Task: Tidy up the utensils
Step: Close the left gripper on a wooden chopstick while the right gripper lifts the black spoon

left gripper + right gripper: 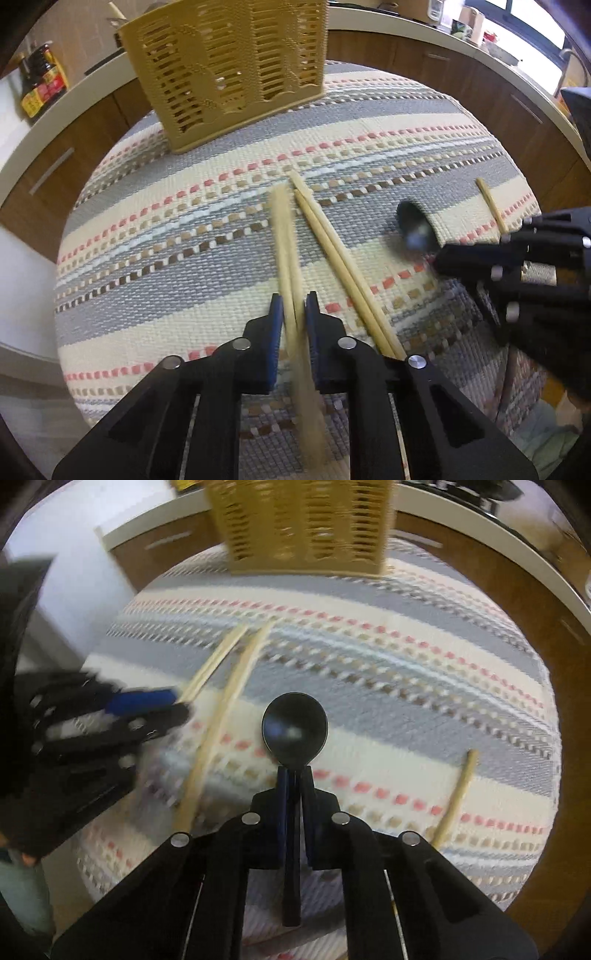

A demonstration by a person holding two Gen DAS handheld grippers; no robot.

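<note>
My left gripper (294, 306) is shut on a pair of pale wooden chopsticks (282, 236), lifted and blurred, pointing toward the far tan slotted utensil basket (225, 70). A second pair of chopsticks (332, 251) lies on the striped woven mat (155, 206) just right of it. My right gripper (294, 779) is shut on the handle of a black spoon (294, 727), bowl forward. The spoon also shows in the left wrist view (417, 225). The basket (303, 524) stands at the far edge in the right wrist view. The left gripper (147, 705) shows at the left there.
A single chopstick (491, 205) lies at the mat's right side; it also shows in the right wrist view (456, 797). Brown cabinets (443, 74) and a white counter edge (55, 110) ring the table. Sauce bottles (38, 85) stand at far left.
</note>
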